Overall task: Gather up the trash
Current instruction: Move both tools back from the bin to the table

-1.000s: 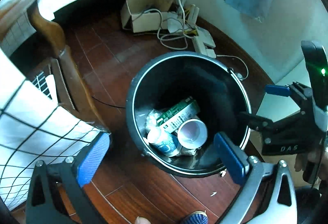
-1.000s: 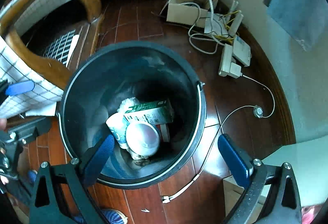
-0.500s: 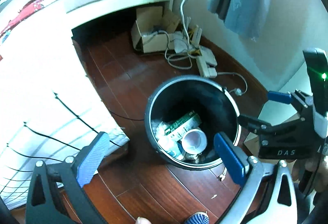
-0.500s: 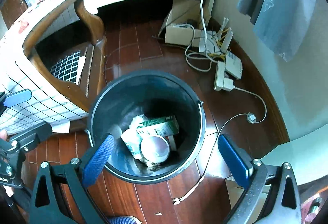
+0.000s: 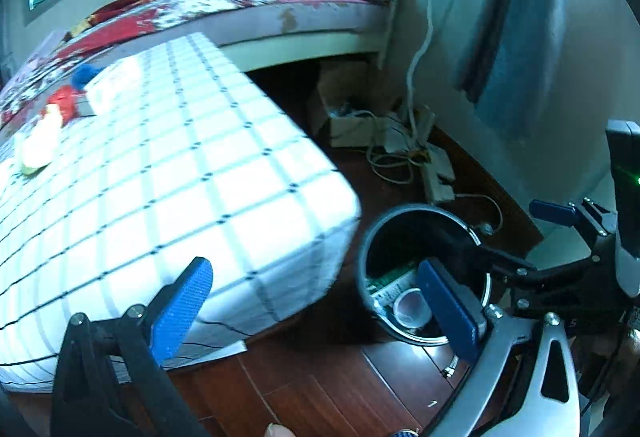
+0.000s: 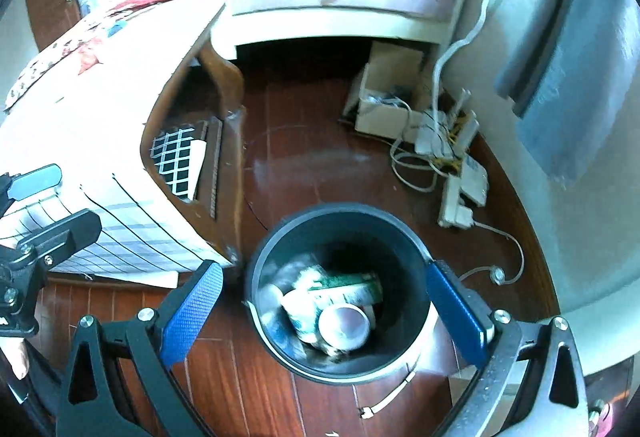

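Standing on the dark wooden floor (image 6: 288, 173), a black bin (image 6: 340, 215) sits just beside the right-hand corner of a low table under a white checked cloth (image 5: 160, 173). Left gripper (image 5: 316, 311): jaws wide apart, nothing between them; its left finger lies over the cloth's near edge, its right finger over the bin's rim. On the cloth's far left edge lie small red and yellow items (image 5: 52, 125), too blurred to identify. Right gripper (image 6: 334, 321): jaws wide apart, empty, hanging above the bin with the opening between the fingers. Inside the bin: a green and white carton (image 6: 344, 287) lying flat, a white cup (image 6: 346, 325) mouth up touching it, and further crumpled trash. Against the wall at right, a cardboard box (image 6: 384, 109), a power strip (image 6: 454, 205) and tangled cables (image 6: 416, 177).
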A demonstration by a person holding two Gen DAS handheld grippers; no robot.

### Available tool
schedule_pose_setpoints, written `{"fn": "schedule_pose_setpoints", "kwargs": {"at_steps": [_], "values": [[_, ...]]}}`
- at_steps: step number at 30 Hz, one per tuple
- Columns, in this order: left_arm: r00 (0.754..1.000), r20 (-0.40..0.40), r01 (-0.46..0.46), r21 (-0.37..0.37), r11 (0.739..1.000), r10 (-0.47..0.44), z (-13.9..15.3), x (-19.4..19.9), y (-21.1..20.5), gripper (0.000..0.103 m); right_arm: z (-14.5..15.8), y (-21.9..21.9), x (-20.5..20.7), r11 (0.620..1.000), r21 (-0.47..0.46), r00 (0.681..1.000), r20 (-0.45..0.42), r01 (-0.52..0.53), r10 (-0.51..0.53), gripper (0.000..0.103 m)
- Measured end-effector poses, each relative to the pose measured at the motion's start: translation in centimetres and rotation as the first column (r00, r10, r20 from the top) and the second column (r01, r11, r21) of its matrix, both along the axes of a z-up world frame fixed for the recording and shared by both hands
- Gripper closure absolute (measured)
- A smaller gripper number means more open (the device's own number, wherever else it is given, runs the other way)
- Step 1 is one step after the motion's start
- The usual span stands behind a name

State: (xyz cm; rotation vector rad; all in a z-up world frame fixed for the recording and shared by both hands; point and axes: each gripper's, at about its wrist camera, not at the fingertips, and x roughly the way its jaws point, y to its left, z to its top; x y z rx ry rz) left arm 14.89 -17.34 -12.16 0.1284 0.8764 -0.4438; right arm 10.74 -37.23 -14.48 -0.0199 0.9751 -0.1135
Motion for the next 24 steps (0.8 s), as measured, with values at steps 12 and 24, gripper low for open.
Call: {"fn": "schedule_pose_setpoints", "kwargs": {"at_steps": [12,24], "values": [[0.984,0.050,-0.172,-0.012,0.985,0.173,1.7,1.7,9.4,0.001,3.4,9.7,4.5,0.991,-0.053,0.989,0.078,-0.126,0.130,0.001],[0.926,0.064,-0.372,-0.004,0.928,0.372,1.9,3.8,21.9,0.001,3.8,20.5,11.2,0.962,-0.006,0.960,0.072,-0.273,0.272,0.001]]}}
